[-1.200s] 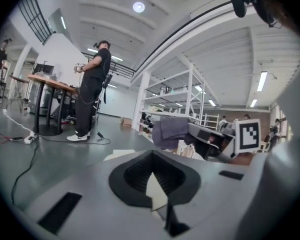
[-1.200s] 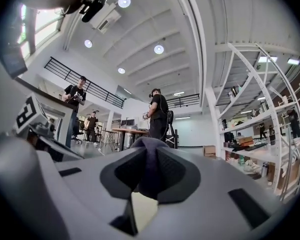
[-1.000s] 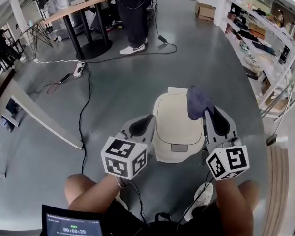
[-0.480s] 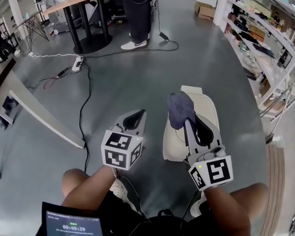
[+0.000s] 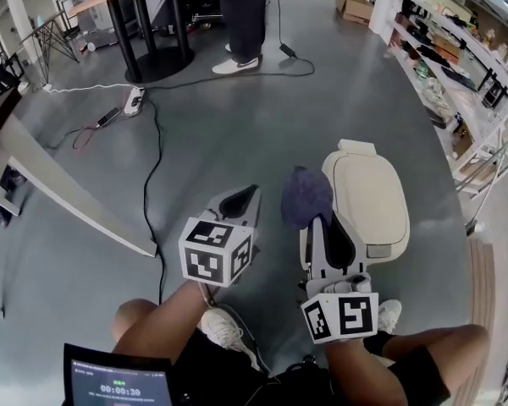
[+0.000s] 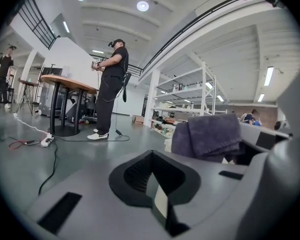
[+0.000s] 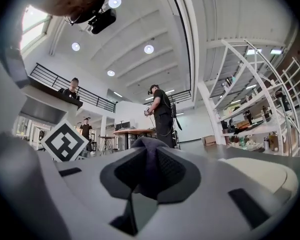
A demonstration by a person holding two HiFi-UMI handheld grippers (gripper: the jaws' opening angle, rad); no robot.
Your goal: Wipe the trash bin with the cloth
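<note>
1. Trailing across the grey floor at the far left, a black cable (image 5: 149, 184) runs from a white power strip (image 5: 134, 101) toward the person's feet. Behind it stand a round-based table (image 5: 144, 24) and a bystander (image 5: 244, 15) in dark trousers.
2. Left gripper (image 5: 245, 197): held low over bare floor, marker cube facing up. In its own view (image 6: 151, 156) the jaws are pressed together with nothing between them. It points away from the person and sits well left of the bin.
3. Right gripper (image 5: 320, 222): just right of the left one and roughly parallel to it. In its own view (image 7: 150, 159) the jaws are clamped on the cloth (image 7: 151, 176).
4. Cloth (image 5: 306, 197): dark purple-grey, bunched into a lump that stands out past the jaw tips. In the left gripper view it shows as a folded wad (image 6: 210, 134). From above it sits at the left edge of the bin's lid. Contact cannot be judged.
5. Trash bin (image 5: 368, 197): cream, upright, lid down, right of both grippers.
   - The lid's long axis runs away from the person.
   - The hinge block is at the far end and leans a little left.
   - A small grey tab sits at the near end.
   - In the right gripper view the lid (image 7: 257, 171) lies low and to the right of the jaws.
6. White shelving (image 5: 457, 57), loaded with assorted items, lines the far right.
</note>
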